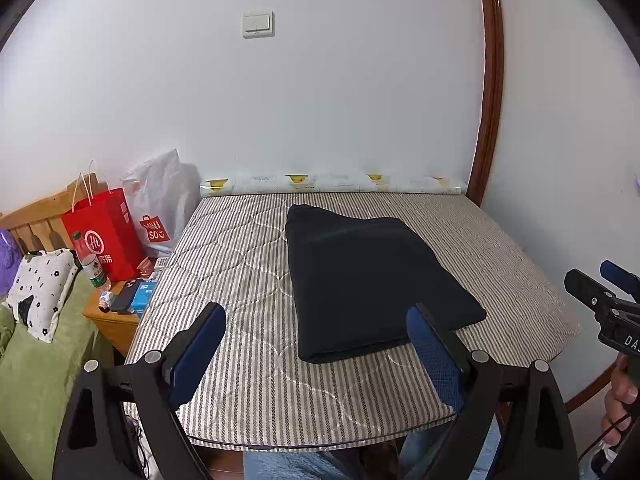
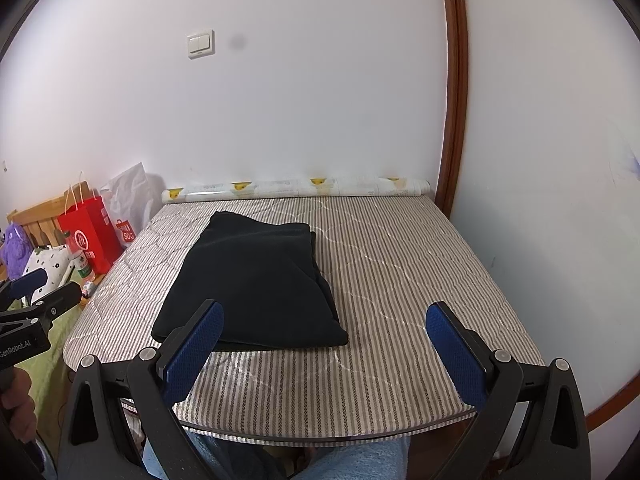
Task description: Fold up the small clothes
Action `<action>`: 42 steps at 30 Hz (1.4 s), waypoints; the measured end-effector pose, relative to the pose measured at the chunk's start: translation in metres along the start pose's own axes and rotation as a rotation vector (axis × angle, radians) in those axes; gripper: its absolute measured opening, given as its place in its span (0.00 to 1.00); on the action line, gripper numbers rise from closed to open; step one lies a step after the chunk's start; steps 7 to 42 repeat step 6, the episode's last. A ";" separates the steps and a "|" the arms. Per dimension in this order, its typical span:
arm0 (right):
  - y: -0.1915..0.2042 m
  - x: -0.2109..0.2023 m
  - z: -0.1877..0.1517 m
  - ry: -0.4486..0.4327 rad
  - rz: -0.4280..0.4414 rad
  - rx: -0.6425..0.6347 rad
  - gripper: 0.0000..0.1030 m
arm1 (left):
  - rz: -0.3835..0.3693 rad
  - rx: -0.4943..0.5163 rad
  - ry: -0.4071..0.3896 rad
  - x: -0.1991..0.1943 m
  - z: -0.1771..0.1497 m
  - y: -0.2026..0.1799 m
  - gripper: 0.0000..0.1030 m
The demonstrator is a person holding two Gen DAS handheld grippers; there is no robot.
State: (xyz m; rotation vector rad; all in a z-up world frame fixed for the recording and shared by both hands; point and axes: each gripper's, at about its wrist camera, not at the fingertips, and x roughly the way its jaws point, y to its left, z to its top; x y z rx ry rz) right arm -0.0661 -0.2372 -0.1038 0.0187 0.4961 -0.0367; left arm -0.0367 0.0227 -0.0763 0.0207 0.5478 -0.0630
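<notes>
The folded dark garment (image 1: 372, 284) lies on the striped mattress (image 1: 248, 264), long axis running away toward the wall. Left gripper (image 1: 316, 356) hovers at its near edge, jaws spread, empty. Right gripper (image 2: 332, 356), jaws also spread, sits off the garment's right corner.

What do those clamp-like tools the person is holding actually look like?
Each is a black plastic frame with silver pivot bolts and two fingers faced with textured blue pads. The left gripper bears white lettering reading GenRobot.AI on its body, the right gripper white letters starting DA. Blue trousers show below.
</notes>
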 end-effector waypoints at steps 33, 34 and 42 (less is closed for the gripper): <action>0.002 -0.001 0.000 -0.007 0.006 -0.005 0.97 | 0.013 -0.004 -0.014 -0.001 0.001 0.000 0.89; 0.002 -0.001 0.000 -0.007 0.006 -0.005 0.97 | 0.013 -0.004 -0.014 -0.001 0.001 0.000 0.89; 0.002 -0.001 0.000 -0.007 0.006 -0.005 0.97 | 0.013 -0.004 -0.014 -0.001 0.001 0.000 0.89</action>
